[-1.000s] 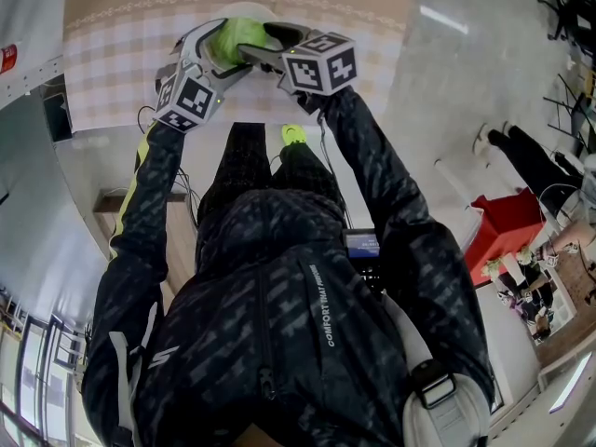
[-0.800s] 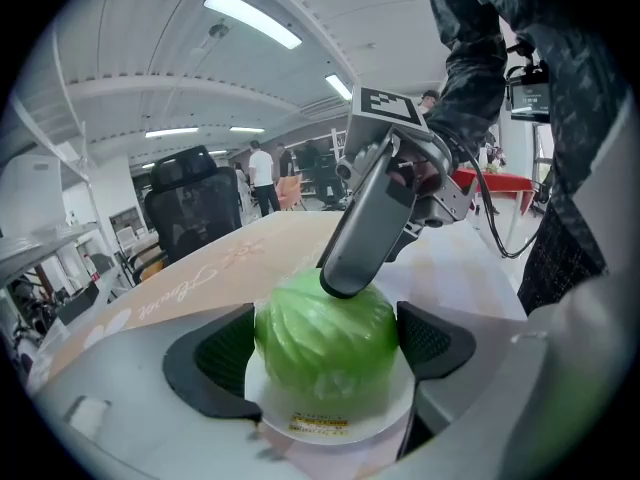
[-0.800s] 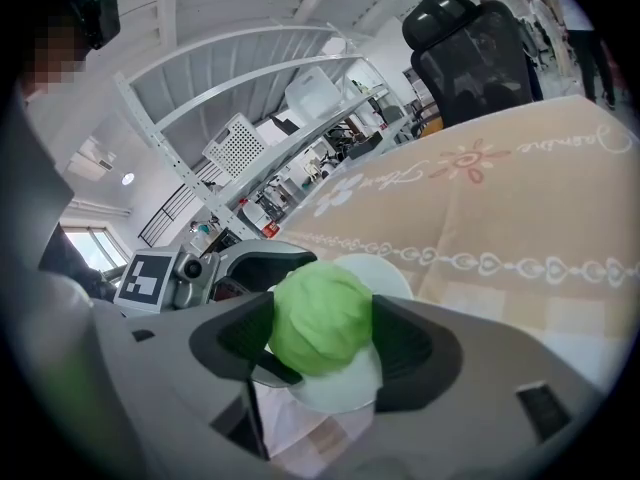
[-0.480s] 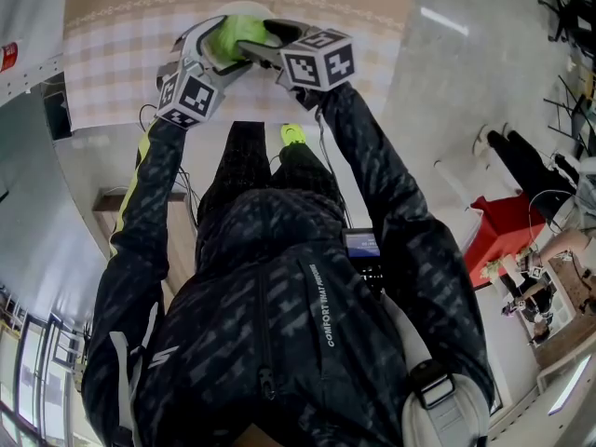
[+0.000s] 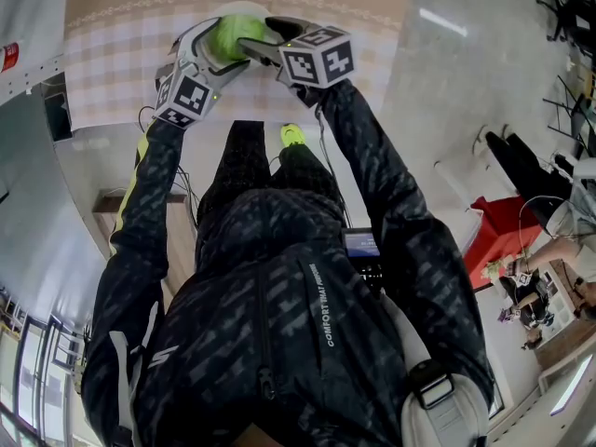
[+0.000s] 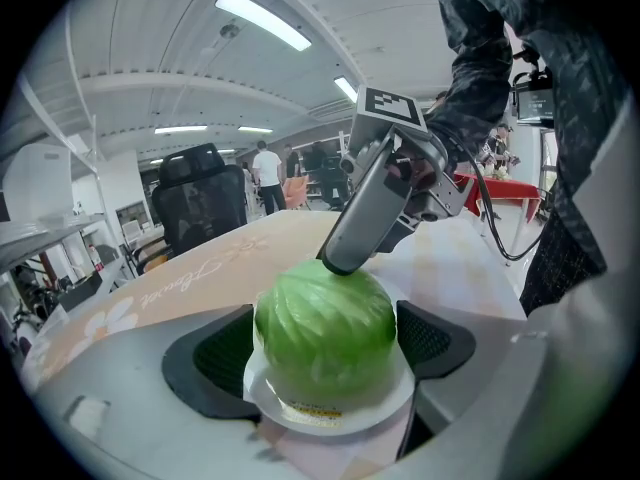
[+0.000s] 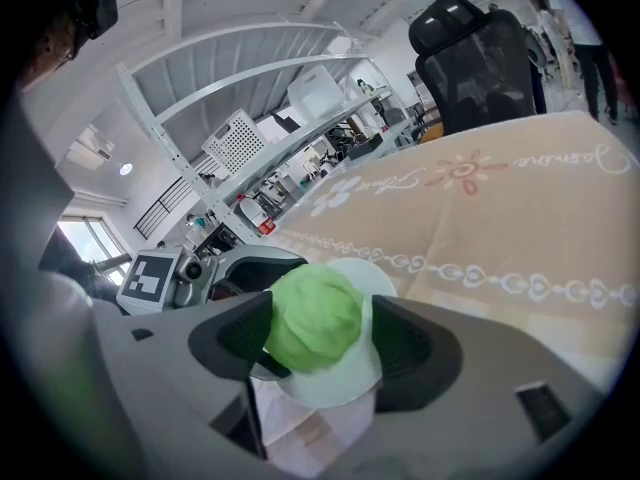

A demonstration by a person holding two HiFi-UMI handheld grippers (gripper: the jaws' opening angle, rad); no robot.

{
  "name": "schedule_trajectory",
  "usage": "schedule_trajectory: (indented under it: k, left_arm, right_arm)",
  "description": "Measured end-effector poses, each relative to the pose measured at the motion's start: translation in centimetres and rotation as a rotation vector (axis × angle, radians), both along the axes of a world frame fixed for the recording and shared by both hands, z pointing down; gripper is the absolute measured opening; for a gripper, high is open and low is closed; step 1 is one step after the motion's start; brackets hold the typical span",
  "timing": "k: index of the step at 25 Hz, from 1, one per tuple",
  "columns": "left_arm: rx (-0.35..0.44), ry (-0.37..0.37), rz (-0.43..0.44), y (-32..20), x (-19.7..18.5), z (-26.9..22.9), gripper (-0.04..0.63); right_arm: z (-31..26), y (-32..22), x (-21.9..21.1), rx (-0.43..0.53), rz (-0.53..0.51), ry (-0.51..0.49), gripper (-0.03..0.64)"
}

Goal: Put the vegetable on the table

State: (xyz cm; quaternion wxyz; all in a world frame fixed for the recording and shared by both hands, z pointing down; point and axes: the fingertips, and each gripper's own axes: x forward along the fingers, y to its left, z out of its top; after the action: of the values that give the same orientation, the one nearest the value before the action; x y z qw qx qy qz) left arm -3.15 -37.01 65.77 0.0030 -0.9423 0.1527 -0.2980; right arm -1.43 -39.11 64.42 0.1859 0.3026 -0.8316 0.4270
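Observation:
A green cabbage (image 5: 237, 32) sits on a small white plate (image 5: 244, 9) on the cloth-covered table (image 5: 112, 54). My left gripper (image 5: 216, 52) comes in from the near left. In the left gripper view its dark pads (image 6: 216, 354) press both sides of the cabbage (image 6: 325, 328), with the plate (image 6: 385, 400) under it. My right gripper (image 5: 261, 41) reaches in from the right. In the right gripper view the cabbage (image 7: 315, 318) fills the space between the jaws, and the plate (image 7: 345, 388) shows as a thin strip beside the right pad. One right fingertip (image 6: 340, 260) touches the cabbage's top.
The table carries a beige cloth with a checked near part and a flowered border (image 7: 480, 268). The table's near edge is just in front of the person's legs (image 5: 247, 175). A black office chair (image 7: 478, 58) stands beyond the far side, and shelving (image 7: 250, 128) lies farther back.
Both grippers and the cabbage have shifted very slightly away from the person. Both grips look the same.

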Motion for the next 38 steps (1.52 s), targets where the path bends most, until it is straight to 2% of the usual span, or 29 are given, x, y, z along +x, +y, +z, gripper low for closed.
schedule_trajectory:
  k: [5, 8, 9, 10, 12, 13, 15, 16, 18, 19, 24, 27, 30, 38]
  left_arm:
    - [0.005, 0.008, -0.042, 0.0, -1.1, -0.6, 0.426]
    - [0.02, 0.028, -0.082, -0.3, -1.5, -1.9, 0.42]
    - [0.021, 0.033, -0.096, -0.3, -1.6, -2.6, 0.417]
    - [0.017, 0.037, -0.108, -0.1, -1.7, -3.3, 0.4]
    - [0.016, 0.048, -0.122, 0.2, -1.6, -4.9, 0.358]
    - [0.025, 0.054, -0.126, 0.2, -1.5, -5.7, 0.344]
    - [0.052, 0.07, -0.132, 0.1, -1.3, -7.0, 0.251]
    - [0.068, 0.076, -0.134, 0.2, -1.1, -7.5, 0.223]
    - [0.098, 0.086, -0.136, 1.0, -0.7, -8.7, 0.16]
    - [0.109, 0.089, -0.139, 1.5, -0.5, -9.5, 0.122]
    - [0.155, 0.123, -0.154, 4.2, -1.1, -15.1, 0.002]
    - [0.177, 0.126, -0.176, 6.4, -2.1, -18.0, 0.0]
    - [0.172, 0.135, -0.211, 9.7, -1.2, -19.5, 0.0]
    - [0.159, 0.223, -0.371, 18.0, 0.4, -22.6, -0.001]
  right_arm:
    - [-0.7, -0.1, 1.2, 0.029, 0.014, 0.029, 0.298]
    - [-1.7, 0.1, 1.4, 0.066, 0.001, 0.043, 0.27]
    - [-2.2, 0.2, 1.5, 0.084, -0.004, 0.055, 0.224]
    - [-2.9, 0.5, 1.5, 0.102, -0.014, 0.064, 0.207]
    - [-4.4, 1.2, 1.2, 0.131, -0.043, 0.068, 0.193]
    - [-5.0, 1.5, 1.0, 0.147, -0.061, 0.068, 0.161]
    - [-6.0, 1.8, 0.7, 0.189, -0.092, 0.074, 0.147]
    - [-6.3, 2.0, 0.6, 0.209, -0.106, 0.079, 0.08]
    - [-7.2, 3.1, 0.6, 0.241, -0.134, 0.095, 0.055]
    - [-7.8, 3.7, 0.5, 0.256, -0.149, 0.106, 0.009]
    - [-13.0, 6.9, -1.6, 0.356, -0.228, 0.133, -0.005]
    - [-15.8, 9.2, -3.1, 0.394, -0.258, 0.125, -0.005]
    - [-17.1, 12.5, -2.3, 0.422, -0.282, 0.123, -0.005]
    - [-19.5, 19.8, -0.9, 0.508, -0.338, 0.102, -0.005]
